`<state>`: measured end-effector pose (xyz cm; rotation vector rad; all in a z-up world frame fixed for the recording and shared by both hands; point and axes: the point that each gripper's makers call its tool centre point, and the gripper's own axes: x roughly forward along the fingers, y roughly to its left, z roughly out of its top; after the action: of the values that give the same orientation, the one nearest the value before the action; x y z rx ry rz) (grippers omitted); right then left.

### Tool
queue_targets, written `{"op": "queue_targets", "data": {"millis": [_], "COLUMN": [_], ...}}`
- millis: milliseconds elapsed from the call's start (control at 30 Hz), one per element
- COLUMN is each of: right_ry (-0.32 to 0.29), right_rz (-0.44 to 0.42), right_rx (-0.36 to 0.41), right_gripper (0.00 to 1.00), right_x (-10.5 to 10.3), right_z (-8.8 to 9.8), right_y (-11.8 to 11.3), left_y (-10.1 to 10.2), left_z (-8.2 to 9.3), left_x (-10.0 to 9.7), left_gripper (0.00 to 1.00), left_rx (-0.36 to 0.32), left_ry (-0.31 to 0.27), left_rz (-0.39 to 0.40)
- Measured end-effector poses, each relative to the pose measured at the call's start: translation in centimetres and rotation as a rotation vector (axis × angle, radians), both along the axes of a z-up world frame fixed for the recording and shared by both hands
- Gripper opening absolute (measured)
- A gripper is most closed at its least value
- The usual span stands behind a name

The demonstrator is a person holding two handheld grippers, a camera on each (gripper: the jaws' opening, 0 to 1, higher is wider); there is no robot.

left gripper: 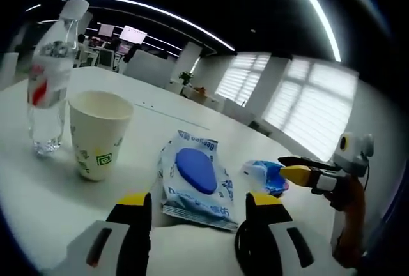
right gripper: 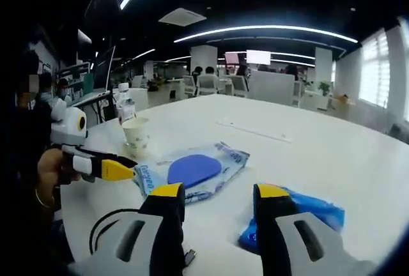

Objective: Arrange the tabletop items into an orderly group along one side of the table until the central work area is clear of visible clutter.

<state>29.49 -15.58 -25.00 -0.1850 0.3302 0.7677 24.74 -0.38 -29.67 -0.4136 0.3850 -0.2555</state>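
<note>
Flat crinkly wipes pack point(left gripper: 195, 180), paper cup point(left gripper: 97, 134)

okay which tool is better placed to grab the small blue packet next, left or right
Probably the right tool: the small blue packet lies just beside its open jaws. The left tool faces the wet-wipes pack instead, with the packet farther off.

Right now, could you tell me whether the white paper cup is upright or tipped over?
Upright: the white paper cup stands on its base, open mouth facing up.

You're in an open-plan office: long white table point(right gripper: 307, 142), desks with monitors point(right gripper: 258, 56), ceiling light strips point(right gripper: 268, 29), blinds point(left gripper: 307, 107).
</note>
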Motion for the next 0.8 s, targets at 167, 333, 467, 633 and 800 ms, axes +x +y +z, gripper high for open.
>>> {"op": "queue_targets", "data": {"millis": [167, 333, 467, 633, 800], "right_ry": [-0.001, -0.002, -0.002, -0.003, -0.005], "right_rz": [0.004, 0.004, 0.006, 0.011, 0.012], "right_rx": [-0.001, -0.004, -0.007, -0.009, -0.016], "right_gripper": [0.41, 0.41, 0.41, 0.41, 0.41], "right_x": [0.11, 0.33, 0.43, 0.64, 0.78], "right_z": [0.10, 0.11, 0.16, 0.39, 0.54], "right_y": [0.19, 0.34, 0.38, 0.59, 0.72], "left_y": [-0.09, -0.23, -0.32, -0.25, -0.19], "left_z": [-0.20, -0.36, -0.52, -0.68, -1.01], "left_x": [0.03, -0.02, -0.12, -0.21, -0.28], "left_gripper": [0.58, 0.58, 0.58, 0.58, 0.58], "left_rx": [-0.013, -0.026, -0.032, -0.032, -0.053], "left_ry": [0.006, 0.011, 0.018, 0.022, 0.032], "left_rz": [-0.003, -0.009, -0.013, -0.012, -0.004]}}
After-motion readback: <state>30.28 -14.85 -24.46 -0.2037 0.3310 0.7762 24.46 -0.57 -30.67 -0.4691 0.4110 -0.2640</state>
